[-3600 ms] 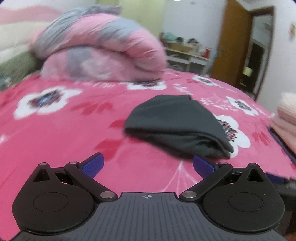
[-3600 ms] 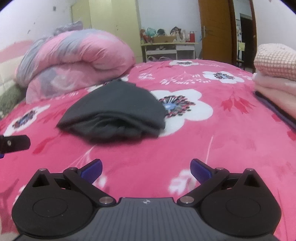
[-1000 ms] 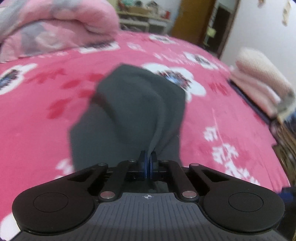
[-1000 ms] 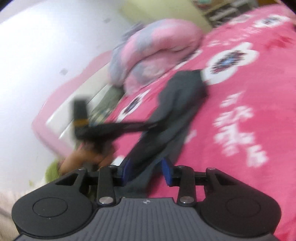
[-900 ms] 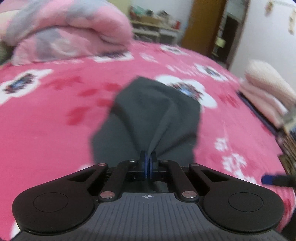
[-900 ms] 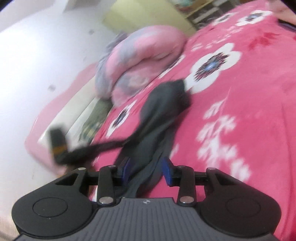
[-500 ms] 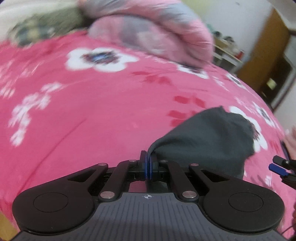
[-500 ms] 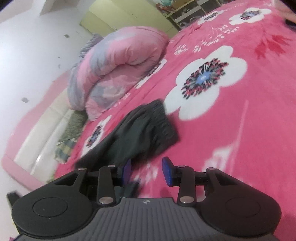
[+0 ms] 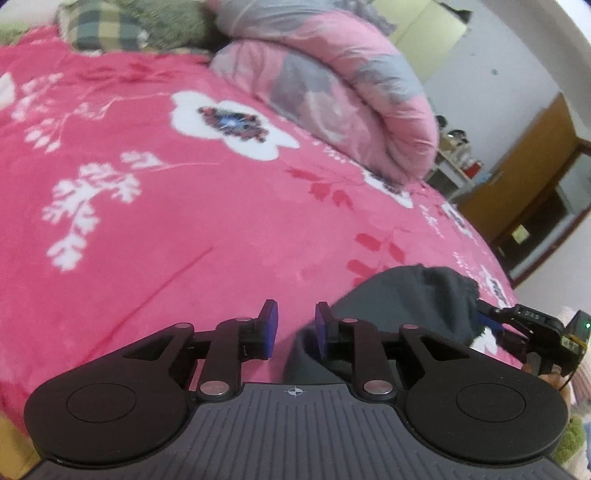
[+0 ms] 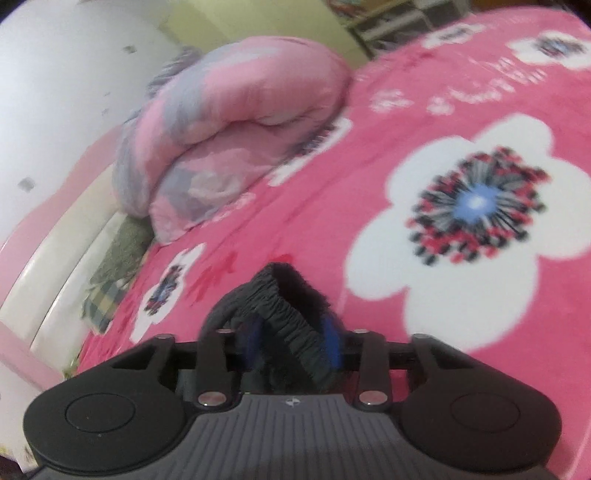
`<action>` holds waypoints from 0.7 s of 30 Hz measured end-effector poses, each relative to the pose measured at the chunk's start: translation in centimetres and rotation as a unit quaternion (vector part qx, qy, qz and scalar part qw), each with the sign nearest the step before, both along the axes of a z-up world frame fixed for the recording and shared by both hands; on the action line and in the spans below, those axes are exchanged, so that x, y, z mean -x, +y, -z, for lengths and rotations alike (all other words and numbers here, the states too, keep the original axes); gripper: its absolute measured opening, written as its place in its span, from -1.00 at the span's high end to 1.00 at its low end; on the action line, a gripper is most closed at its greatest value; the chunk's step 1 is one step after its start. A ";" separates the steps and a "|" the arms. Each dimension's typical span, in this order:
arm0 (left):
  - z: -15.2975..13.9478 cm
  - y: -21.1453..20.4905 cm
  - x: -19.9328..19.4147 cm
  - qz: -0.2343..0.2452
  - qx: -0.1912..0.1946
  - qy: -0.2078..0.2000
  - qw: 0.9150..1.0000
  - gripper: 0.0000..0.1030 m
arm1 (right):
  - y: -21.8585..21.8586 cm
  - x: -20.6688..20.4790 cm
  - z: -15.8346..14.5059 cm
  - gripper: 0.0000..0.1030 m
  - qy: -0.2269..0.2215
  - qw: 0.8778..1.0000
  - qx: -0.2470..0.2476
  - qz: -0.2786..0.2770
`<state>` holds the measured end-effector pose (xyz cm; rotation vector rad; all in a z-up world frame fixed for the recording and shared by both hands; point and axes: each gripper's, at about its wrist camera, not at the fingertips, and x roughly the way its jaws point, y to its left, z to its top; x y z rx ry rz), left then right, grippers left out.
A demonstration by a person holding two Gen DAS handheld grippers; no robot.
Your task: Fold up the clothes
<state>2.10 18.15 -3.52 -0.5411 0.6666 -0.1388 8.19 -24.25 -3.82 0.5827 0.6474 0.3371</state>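
currently, item one: dark grey garment [image 9: 413, 306], lying bunched on the pink floral bedspread [image 9: 166, 206], low and to the right in our left wrist view. its gathered elastic hem [image 10: 291, 325] rises between the fingers of our right gripper [image 10: 295, 347].

item two: right gripper, closed on that elastic hem; the blue pads press the cloth on both sides. in the left wrist view the same tool shows at the garment's far edge [image 9: 532, 328].

item three: left gripper [image 9: 293, 330], jaws parted, nothing between them. half a second ago it was pinched tight on a fold of the garment; now the cloth sits just beside its right finger, free of it.

change noted: a few seconds back the garment lay as a compact folded bundle with both tongs open before it; since then it was lifted and stretched out between the two, then lowered. we judge the left release to mean one corner has been laid down, with the right end awaiting placement or a fresh hold.

surroundings: rolled pink and grey duvet [image 9: 332, 85] well beyond; plaid cushion [image 9: 107, 31] at the headboard end; wooden door [image 9: 524, 184] far right.
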 end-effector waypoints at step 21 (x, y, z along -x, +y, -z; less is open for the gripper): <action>0.2 -10.8 -2.3 0.103 -0.137 -0.007 0.985 -0.07 | 0.7 -4.6 0.1 -0.56 0.027 0.996 0.078 0.032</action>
